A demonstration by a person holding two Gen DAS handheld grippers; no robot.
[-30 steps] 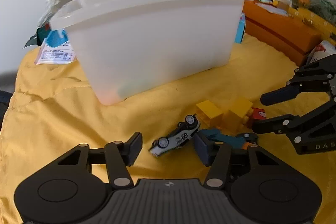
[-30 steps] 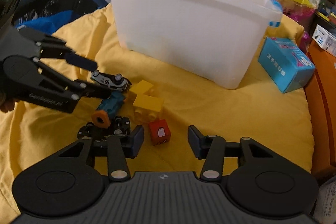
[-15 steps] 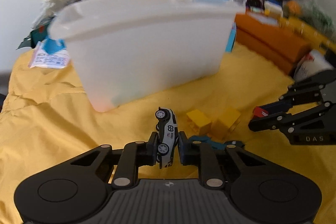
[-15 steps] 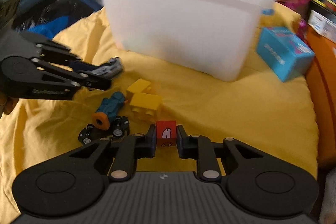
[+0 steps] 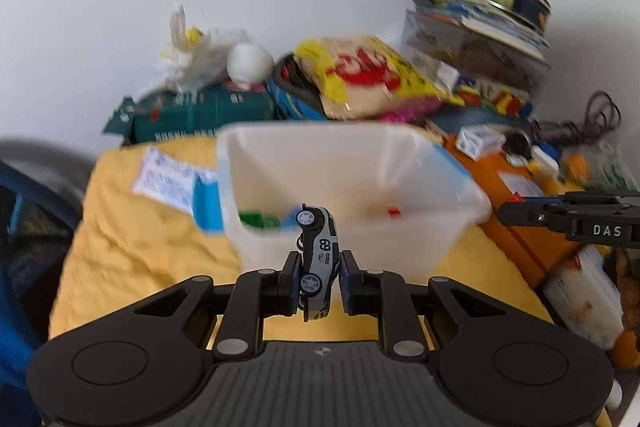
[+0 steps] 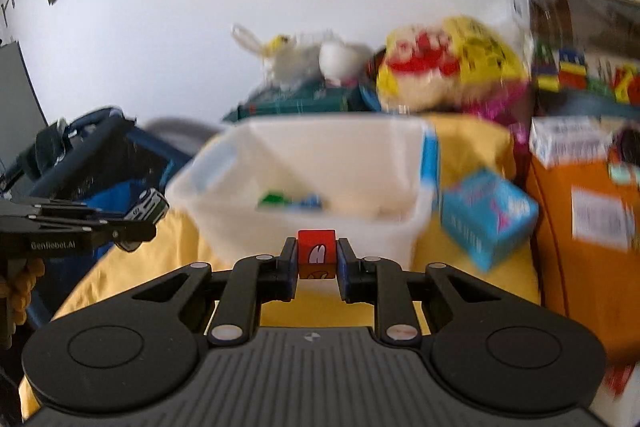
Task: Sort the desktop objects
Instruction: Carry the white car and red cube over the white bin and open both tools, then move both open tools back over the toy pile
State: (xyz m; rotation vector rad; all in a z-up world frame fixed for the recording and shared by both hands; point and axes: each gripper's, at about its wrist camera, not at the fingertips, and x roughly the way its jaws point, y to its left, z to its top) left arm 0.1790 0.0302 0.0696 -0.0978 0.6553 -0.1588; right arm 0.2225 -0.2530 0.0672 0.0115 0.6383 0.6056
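Note:
My left gripper (image 5: 319, 275) is shut on a grey toy car (image 5: 318, 255) marked 69, held nose up in the air in front of the white plastic bin (image 5: 440, 163). My right gripper (image 6: 317, 261) is shut on a red cube (image 6: 317, 253) with a white mark, also raised before the bin (image 6: 416, 215). Green, blue and red pieces lie inside the bin. The left gripper with the car (image 6: 148, 207) shows at the left of the right wrist view. The right gripper's closed tip (image 5: 520, 213) shows at the right of the left wrist view.
The bin stands on a yellow cloth (image 5: 132, 239). A blue box (image 6: 486, 217) lies right of the bin, orange boxes (image 6: 576, 251) further right. Bags, books and a soft toy (image 5: 200, 55) pile up behind the bin against the white wall. A blue chair (image 6: 92, 155) is at left.
Both grippers closed, the left on the car and the right on the red cube, then lifted them off the cloth to above the bin's rim level.

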